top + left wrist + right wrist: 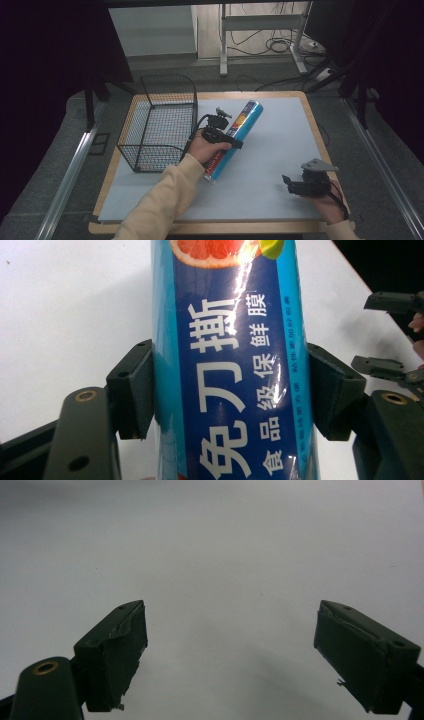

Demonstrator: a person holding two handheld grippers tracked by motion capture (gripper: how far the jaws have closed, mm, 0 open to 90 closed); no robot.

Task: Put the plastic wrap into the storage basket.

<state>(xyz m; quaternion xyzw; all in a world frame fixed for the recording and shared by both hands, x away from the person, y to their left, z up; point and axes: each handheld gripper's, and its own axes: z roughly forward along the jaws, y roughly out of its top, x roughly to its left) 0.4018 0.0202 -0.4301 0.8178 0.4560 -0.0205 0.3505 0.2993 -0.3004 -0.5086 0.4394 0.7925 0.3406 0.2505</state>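
Blue glossy cardboard tube of cling film [235, 140] lies slantwise mid-mat, just right of the black wire basket [160, 122]; left gripper [218, 131] is over its middle.

Left gripper view: both jaws pressed onto the tube's [232, 360] sides. The slick wrap could slip or roll out, I'd say.

Right gripper view: right gripper [230, 655] spread wide, empty, over the pale grey mat [210, 545].

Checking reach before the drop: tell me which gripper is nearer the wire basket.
Left. The left gripper, clamped on the blue roll, sits beside the wire basket; the right gripper hovers far off, open.
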